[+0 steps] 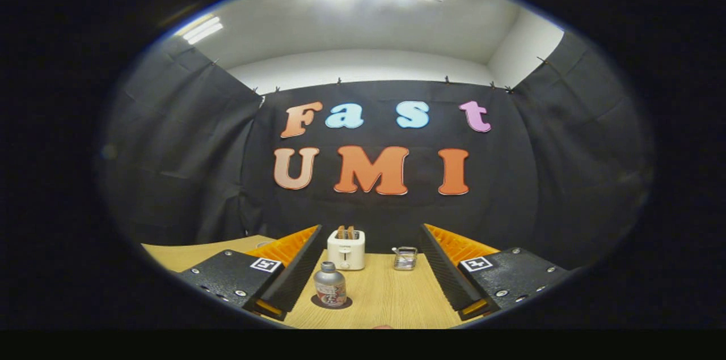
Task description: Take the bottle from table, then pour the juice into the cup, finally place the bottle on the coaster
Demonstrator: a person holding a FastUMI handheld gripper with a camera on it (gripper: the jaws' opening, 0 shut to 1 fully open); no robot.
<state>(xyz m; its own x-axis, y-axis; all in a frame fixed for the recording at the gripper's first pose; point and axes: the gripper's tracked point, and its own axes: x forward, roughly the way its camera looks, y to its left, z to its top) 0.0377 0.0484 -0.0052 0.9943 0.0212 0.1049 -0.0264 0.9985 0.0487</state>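
1. We see the gripper (371, 283) with its two fingers spread wide apart, holding nothing; both fingers are black with orange ribbed backs.
2. Between the fingers, closer to the left one, the bottle (329, 285) stands upright on the table (391, 297). It touches neither finger.
3. The bottle is short and squat, with a dull silver-grey body, a rounded shoulder and a small grey cap. A red and white label wraps its lower half; we cannot make out what the label shows.
4. The bottle sits on the coaster (332, 303), a dark round disc whose edge shows around the bottle's base.
5. Beyond the bottle, further ahead between the fingers, a white toaster (346, 250) stands with two slices poking from its slots.
6. To the right of the toaster, near the right finger, we notice a small clear container (405, 258) with a dark rim.
7. The table is light wood with a visible grain.
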